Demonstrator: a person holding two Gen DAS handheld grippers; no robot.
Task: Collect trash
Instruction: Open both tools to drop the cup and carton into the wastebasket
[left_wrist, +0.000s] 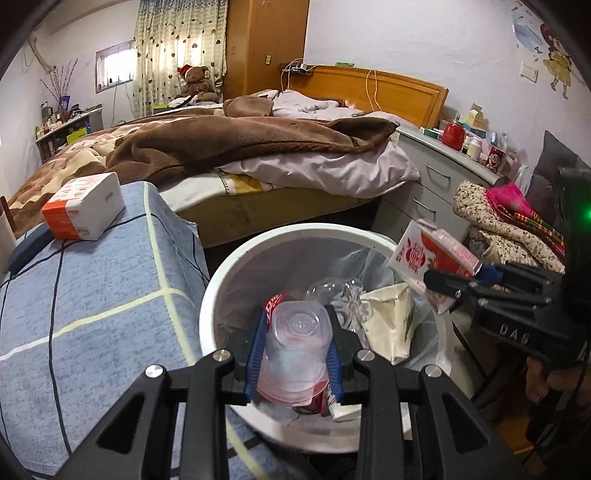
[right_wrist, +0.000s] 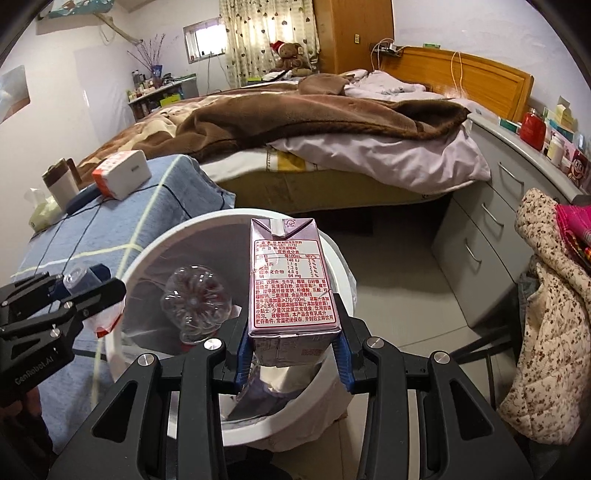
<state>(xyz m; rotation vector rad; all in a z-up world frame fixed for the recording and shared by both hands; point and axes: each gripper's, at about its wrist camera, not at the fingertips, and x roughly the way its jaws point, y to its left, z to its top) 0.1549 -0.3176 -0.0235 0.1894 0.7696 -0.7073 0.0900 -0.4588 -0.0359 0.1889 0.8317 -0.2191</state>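
Bedroom clutter is surrounding a white bin beside the bed. Left gripper is squeezing a clear plastic cup over the bin; right gripper is clamping a milk carton (strawberry, probably) above its rim.

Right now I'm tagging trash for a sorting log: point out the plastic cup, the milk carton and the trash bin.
plastic cup (left_wrist: 295, 354): left wrist view, its clear side wall.
milk carton (right_wrist: 291, 273): right wrist view, its printed nutrition panel.
trash bin (left_wrist: 221, 280): left wrist view, its white rim.
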